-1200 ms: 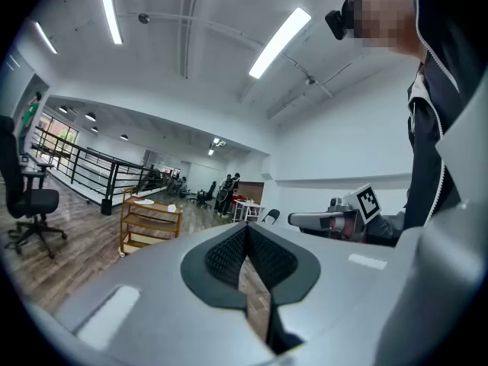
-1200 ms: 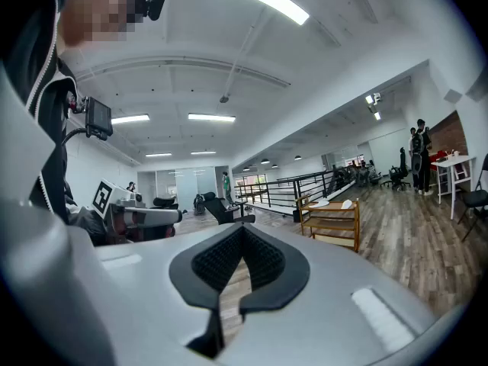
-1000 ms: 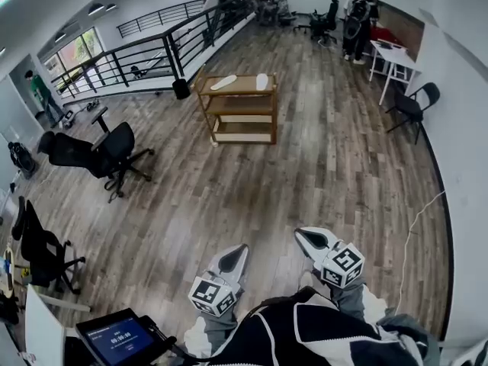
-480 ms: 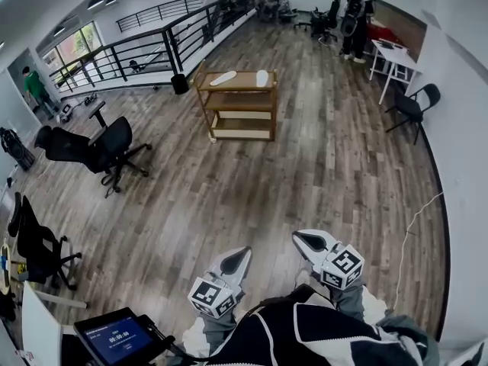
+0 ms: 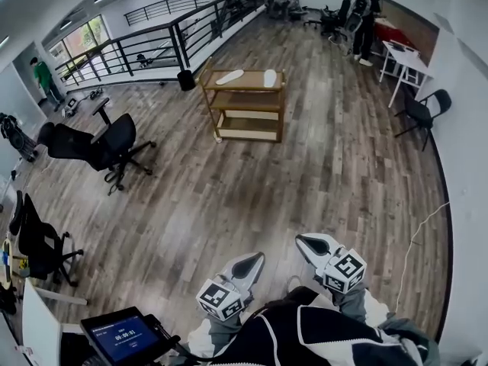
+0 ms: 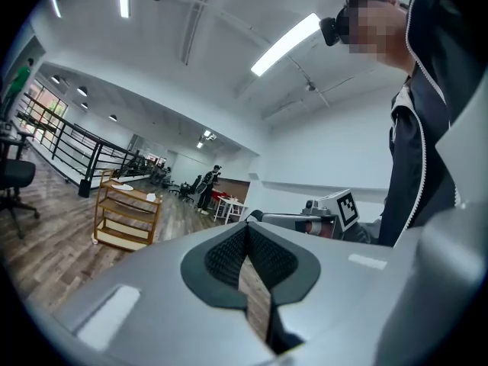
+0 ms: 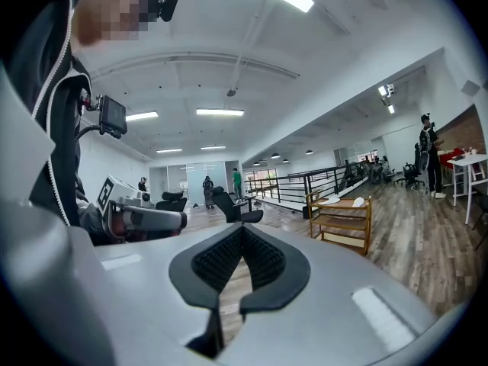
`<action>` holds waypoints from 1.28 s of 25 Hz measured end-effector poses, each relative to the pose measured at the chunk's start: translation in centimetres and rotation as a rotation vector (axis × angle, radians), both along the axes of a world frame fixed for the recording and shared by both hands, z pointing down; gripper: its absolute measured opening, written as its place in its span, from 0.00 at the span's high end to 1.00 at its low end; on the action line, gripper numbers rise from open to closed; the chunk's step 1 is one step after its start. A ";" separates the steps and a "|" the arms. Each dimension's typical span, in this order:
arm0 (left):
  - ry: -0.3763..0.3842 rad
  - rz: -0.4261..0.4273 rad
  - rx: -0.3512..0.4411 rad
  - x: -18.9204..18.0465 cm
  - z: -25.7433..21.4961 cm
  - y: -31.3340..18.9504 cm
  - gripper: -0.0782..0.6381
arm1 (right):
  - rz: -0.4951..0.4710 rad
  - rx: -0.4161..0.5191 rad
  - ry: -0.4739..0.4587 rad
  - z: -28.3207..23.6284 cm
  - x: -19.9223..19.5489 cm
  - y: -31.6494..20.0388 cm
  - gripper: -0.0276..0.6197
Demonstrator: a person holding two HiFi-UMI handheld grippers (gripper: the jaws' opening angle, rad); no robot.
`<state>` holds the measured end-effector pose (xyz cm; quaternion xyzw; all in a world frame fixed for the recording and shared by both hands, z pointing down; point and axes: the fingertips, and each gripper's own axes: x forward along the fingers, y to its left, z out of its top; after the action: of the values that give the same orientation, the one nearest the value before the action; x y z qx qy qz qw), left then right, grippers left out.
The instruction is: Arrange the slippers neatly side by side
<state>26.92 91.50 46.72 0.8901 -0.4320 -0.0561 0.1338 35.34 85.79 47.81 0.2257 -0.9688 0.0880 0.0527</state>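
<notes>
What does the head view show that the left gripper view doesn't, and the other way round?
Only the head view: the tablet screen near the person and the marker cube on the left tongs. Only the left gripper view: ceiling light strips and the person's head camera. Both: the wooden cart carrying two slippers, and the right tongs.

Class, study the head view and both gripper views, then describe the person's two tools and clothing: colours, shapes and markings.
The left tool and right tool are pale grey shells tapering to a point, each lined with dark ribbed pads. Each carries a white cube printed with black square markers. The person wears a black jacket with white panels and piping.
</notes>
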 end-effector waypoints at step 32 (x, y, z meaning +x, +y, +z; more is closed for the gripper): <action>-0.052 -0.063 -0.013 0.5 -0.1 -25.5 0.87 | -0.138 -0.010 -0.059 0.8 -1.8 -24.0 0.95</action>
<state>27.45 66.00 46.60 0.8763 -0.4636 -0.0346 0.1264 33.51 61.77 48.62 0.1556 -0.9827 0.0957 0.0311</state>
